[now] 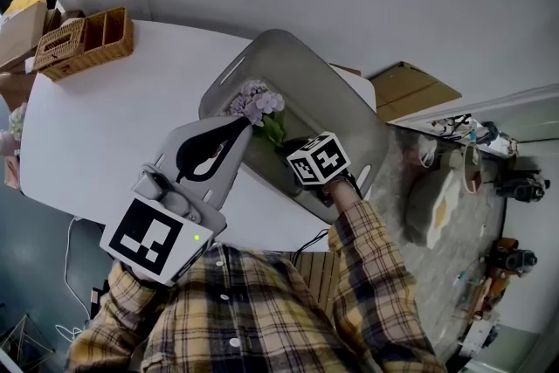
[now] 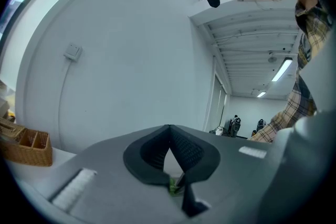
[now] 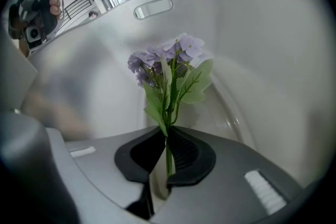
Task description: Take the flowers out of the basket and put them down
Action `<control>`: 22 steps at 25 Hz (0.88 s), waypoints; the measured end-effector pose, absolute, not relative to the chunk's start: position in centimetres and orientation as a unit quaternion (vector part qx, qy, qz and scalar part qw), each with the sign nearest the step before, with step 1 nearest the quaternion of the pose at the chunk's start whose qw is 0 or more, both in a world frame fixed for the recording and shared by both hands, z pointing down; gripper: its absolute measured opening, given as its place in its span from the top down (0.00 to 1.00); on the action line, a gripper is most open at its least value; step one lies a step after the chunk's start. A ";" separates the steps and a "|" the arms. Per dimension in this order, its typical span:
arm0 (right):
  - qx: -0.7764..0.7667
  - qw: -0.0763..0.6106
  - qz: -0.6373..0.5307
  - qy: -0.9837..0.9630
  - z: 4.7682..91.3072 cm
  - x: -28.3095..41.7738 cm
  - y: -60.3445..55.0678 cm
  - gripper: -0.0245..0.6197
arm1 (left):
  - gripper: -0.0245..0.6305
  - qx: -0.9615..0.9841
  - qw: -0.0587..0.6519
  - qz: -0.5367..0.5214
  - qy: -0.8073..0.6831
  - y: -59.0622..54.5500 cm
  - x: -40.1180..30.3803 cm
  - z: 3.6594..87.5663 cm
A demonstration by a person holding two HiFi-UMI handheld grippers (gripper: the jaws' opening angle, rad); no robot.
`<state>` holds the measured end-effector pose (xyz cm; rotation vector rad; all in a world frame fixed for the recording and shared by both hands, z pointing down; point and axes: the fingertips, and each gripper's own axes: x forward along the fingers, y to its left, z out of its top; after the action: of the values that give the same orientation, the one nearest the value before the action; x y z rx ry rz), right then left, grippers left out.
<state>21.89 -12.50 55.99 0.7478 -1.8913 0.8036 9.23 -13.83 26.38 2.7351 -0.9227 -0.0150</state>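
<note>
The right gripper (image 3: 167, 131) is clenched on the green stem of the purple artificial flowers (image 3: 168, 60), whose blooms rise toward 12 o'clock inside the grey plastic basket (image 3: 252, 34). The left gripper (image 2: 169, 131), jaws pressed together, points level at the basket's 8 o'clock.

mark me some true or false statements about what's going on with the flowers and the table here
1. The right gripper has its fingers shut on the stem of the flowers. True.
2. The flowers are red. False: the blooms are purple, with green leaves.
3. The wicker organiser stands inside the grey basket. False: it stands on the white table, apart from the basket.
4. The flowers are within the basket's walls, not on the table. True.
</note>
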 end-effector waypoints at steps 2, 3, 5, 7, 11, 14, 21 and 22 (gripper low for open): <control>0.311 0.448 0.319 -0.775 55.0 21.9 -12.8 0.92 | 0.95 0.941 0.122 -0.004 -0.316 -13.7 9.4 26.2; 0.314 0.443 0.315 -0.778 54.4 21.9 -12.9 0.92 | 0.95 0.941 0.120 -0.004 -0.315 -13.6 9.5 26.1; 0.320 0.432 0.305 -0.786 53.2 21.8 -13.2 0.92 | 0.95 0.943 0.118 -0.004 -0.312 -13.4 9.6 25.9; 0.330 0.417 0.297 -0.793 51.9 21.7 -13.6 0.92 | 0.95 0.944 0.116 -0.004 -0.309 -13.2 9.7 25.8; 0.351 0.383 0.280 -0.807 48.8 21.9 -14.3 0.92 | 0.95 0.946 0.110 -0.003 -0.304 -12.8 10.2 25.4; 0.367 0.354 0.264 -0.819 46.1 22.0 -14.6 0.92 | 0.95 0.948 0.106 -0.002 -0.300 -12.4 10.6 25.1; 0.399 0.300 0.209 -0.841 39.6 21.7 -14.9 0.92 | 0.95 0.950 0.101 -0.001 -0.294 -11.8 10.8 24.9; 0.403 0.292 0.201 -0.844 38.6 21.5 -14.8 0.92 | 0.95 0.951 0.100 0.000 -0.294 -11.7 10.8 24.9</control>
<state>21.54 -14.84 38.62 1.0744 -2.2486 0.5358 10.79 -11.75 24.86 2.8106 -0.8679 -0.0010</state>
